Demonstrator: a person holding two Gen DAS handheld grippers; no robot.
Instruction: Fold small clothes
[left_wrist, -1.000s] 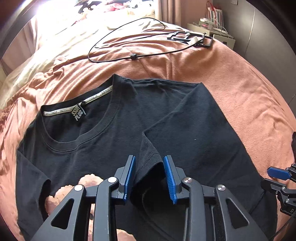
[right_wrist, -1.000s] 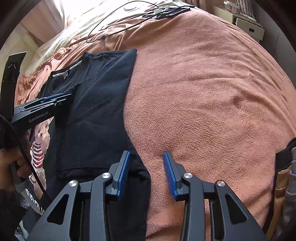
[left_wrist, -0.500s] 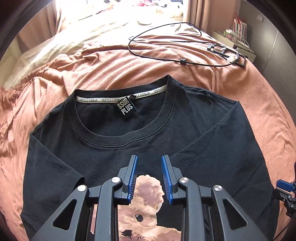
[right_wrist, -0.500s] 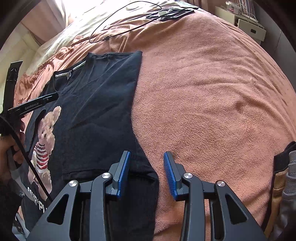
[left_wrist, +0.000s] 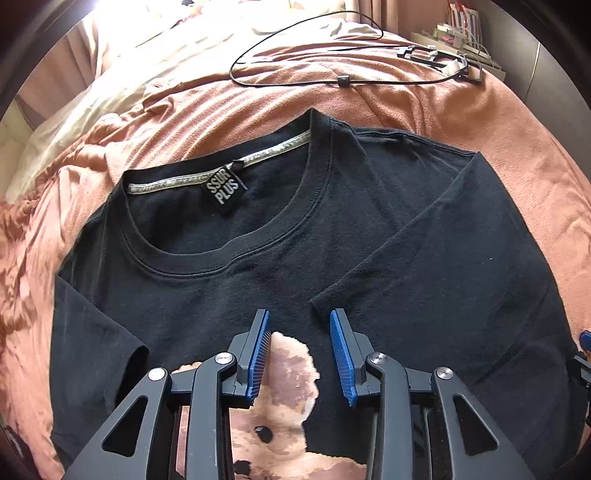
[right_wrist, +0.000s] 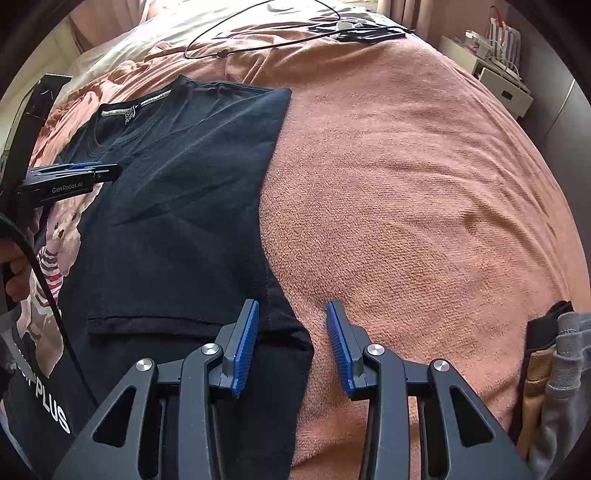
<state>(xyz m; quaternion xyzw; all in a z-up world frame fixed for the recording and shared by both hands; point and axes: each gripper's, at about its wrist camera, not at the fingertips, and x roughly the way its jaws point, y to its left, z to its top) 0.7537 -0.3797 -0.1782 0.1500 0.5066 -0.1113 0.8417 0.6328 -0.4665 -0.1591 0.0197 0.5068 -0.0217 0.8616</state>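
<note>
A black T-shirt with a bear print lies face up on the bed. Its right side and sleeve are folded in over the chest. My left gripper is open and empty, hovering just above the bear's head, below the collar. It also shows in the right wrist view at the left. My right gripper is open and empty, over the shirt's folded right edge near the lower hem. The shirt's left sleeve lies flat and unfolded.
A salmon blanket covers the bed. A black cable and a black frame lie at the far end. A stack of folded clothes sits at the right edge. A white cabinet stands beyond the bed.
My left gripper let go of the folded sleeve a second ago and swung left over the shirt's chest. Its jaws have opened slightly wider. My right gripper has shifted only a little.
</note>
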